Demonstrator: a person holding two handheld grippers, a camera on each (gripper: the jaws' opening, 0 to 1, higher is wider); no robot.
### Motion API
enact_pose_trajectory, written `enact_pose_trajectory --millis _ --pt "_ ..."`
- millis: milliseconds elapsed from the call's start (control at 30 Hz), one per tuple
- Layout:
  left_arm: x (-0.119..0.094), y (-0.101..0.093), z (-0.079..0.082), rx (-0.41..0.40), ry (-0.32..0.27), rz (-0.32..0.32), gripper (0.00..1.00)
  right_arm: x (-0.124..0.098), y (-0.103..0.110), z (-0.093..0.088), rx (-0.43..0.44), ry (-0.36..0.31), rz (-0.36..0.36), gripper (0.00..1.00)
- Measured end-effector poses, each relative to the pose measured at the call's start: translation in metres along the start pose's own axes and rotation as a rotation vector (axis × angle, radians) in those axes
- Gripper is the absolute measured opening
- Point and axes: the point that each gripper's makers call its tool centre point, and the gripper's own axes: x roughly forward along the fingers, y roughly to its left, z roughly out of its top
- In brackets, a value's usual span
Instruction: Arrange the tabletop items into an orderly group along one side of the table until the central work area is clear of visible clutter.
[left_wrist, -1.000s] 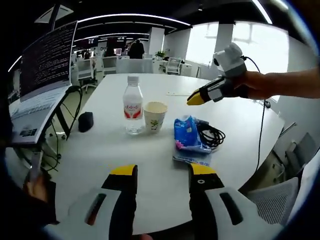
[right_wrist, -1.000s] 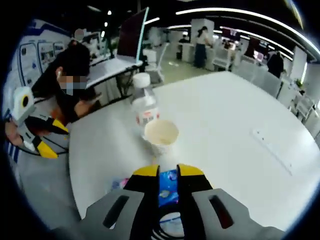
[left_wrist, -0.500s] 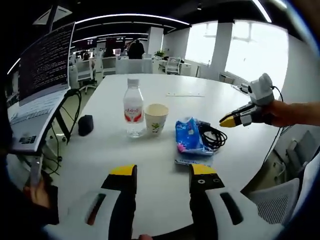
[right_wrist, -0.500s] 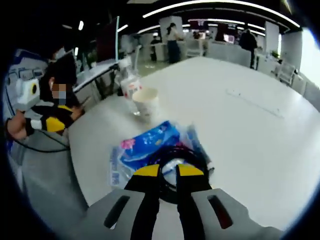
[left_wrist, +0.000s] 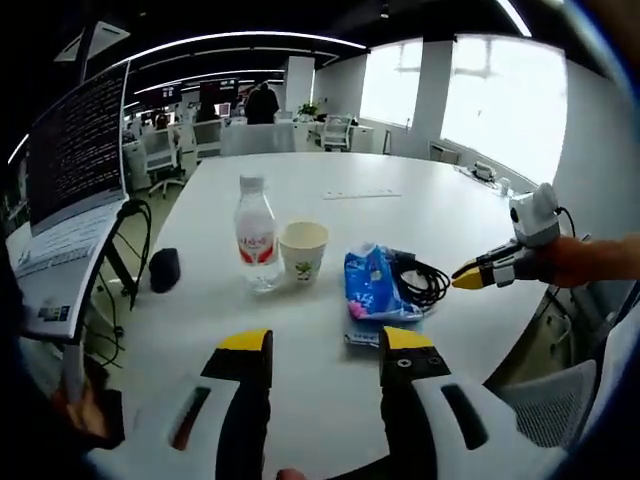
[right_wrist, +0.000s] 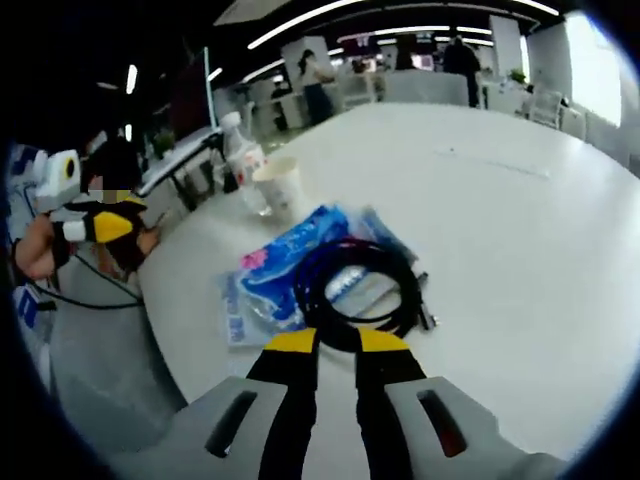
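Note:
On the round white table (left_wrist: 300, 330) a clear water bottle (left_wrist: 255, 235) with a red label, a paper cup (left_wrist: 303, 250), a blue packet (left_wrist: 368, 285) and a coiled black cable (left_wrist: 420, 280) stand close together. A black mouse (left_wrist: 163, 268) lies apart to the left. My left gripper (left_wrist: 327, 345) hovers open over the near table edge, nothing between its jaws. My right gripper (left_wrist: 478, 274), held in a hand, sits at the right table edge. In the right gripper view, the right gripper (right_wrist: 338, 342) is shut just short of the cable (right_wrist: 360, 290), with the packet (right_wrist: 285, 275), cup (right_wrist: 280, 185) and bottle (right_wrist: 240, 155) beyond.
A monitor (left_wrist: 75, 150) and side desk stand to the left of the table. A thin flat strip (left_wrist: 350, 195) lies on the far tabletop. A mesh chair (left_wrist: 560, 410) stands at the lower right. My left gripper (right_wrist: 95, 225) and a seated person are at the left.
My right gripper has drawn back from above the cup and packet to the table's right edge, behind the cable. The left gripper stays open and the items have not moved.

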Motion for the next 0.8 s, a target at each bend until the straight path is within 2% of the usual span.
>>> enact_pose_trajectory --millis 167,433,667,800 --pt "-0.002 0.001 0.004 0.011 -0.002 0.0 0.42 0.004 0.002 -0.003 0.0 0.009 0.005 0.12" --pt "-0.011 0.006 0.019 -0.013 -0.038 0.015 0.42 0.016 0.012 -0.003 0.006 0.019 0.028 0.13" --pt "-0.015 0.009 0.017 -0.019 -0.039 0.025 0.43 0.032 0.018 -0.001 0.007 0.031 0.041 0.14" --pt "-0.016 0.009 0.014 -0.026 -0.035 0.028 0.43 0.044 0.019 0.003 0.073 0.021 0.042 0.15"
